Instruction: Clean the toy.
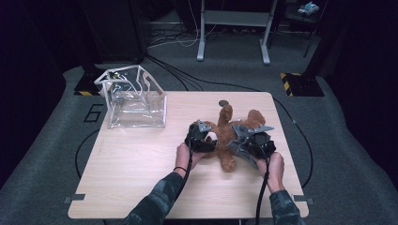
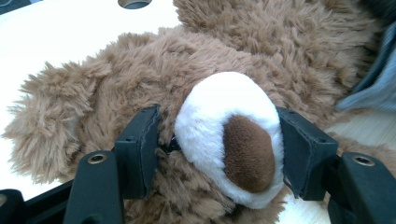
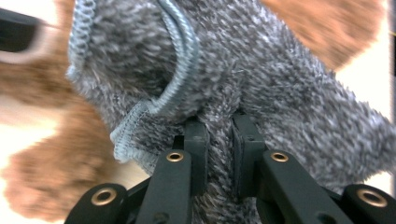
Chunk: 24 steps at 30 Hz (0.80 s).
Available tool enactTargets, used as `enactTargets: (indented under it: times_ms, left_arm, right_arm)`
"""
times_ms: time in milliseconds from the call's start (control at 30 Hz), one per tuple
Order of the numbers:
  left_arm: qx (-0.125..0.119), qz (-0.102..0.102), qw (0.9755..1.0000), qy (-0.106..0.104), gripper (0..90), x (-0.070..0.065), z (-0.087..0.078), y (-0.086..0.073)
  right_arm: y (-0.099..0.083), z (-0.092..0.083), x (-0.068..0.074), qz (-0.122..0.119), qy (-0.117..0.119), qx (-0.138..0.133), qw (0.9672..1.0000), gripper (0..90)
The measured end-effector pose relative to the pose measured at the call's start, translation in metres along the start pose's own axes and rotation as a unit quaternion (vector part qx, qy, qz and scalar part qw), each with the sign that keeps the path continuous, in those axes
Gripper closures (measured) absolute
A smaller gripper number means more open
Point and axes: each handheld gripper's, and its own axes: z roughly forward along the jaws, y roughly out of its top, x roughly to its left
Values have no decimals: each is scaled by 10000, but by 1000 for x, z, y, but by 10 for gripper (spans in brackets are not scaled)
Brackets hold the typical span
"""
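Brown teddy bear (image 1: 230, 133) lies on wooden table (image 1: 141, 164), right of centre. Left gripper (image 2: 219, 149) clamps bear's white muzzle (image 2: 224, 126) between both pads. Right gripper (image 3: 219, 140) pinches fold of bear's grey knitted garment (image 3: 261, 79), jaws nearly together. Clear plastic bag (image 1: 136, 101) stands at far left, well apart.

Wooden table (image 1: 141, 178) bears teddy bear (image 1: 228, 131) and clear bag (image 1: 136, 101)

A pale wooden tabletop (image 1: 141, 183) is standing on grey carpet (image 1: 47, 159) in a dark room. Black cables (image 1: 187, 79) are trailing across the carpet toward a grey metal frame (image 1: 232, 28) behind.
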Motion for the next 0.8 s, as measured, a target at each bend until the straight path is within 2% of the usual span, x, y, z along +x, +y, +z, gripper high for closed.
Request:
enactTargets:
  times_ms: [67,167,200,333,400,433,500,567,600,667,800]
  left_arm:
    - [-35,-47,10000,10,362,-1,1,0]
    - [5,-3,10000,16,363,0,0,0]
    - [-33,-90,9999,34,363,0,1,0]
    - [-25,-39,10000,49,363,-1,1,0]
    - [-15,-45,10000,37,363,0,0,0]
    - [-11,-43,10000,37,363,0,0,0]
    - [-10,-42,10000,37,363,-1,0,0]
    - [-7,-40,10000,38,362,-1,0,-1]
    - [-6,-34,10000,38,363,-1,0,0]
    - [-3,-34,10000,37,363,-1,0,0]
    - [-35,-59,10000,35,363,-1,1,-1]
  right_arm:
    - [-4,1,-8,144,-54,29,9999,792]
    - [-4,-1,-8,181,-39,9,9998,790]
    - [-1,-5,-1,106,7,-97,9999,790]
    - [8,-10,19,59,416,-235,9988,788]
    - [14,-7,32,-11,613,-251,9978,788]
    - [18,-3,39,-149,678,-265,9972,788]
    - [23,3,50,-280,783,-238,9963,788]
    - [24,6,53,-290,817,-204,9960,789]
    - [27,15,61,-400,806,-119,9959,790]
    - [27,21,62,-405,774,-61,9962,793]
    - [24,20,57,-369,778,-51,9963,795]
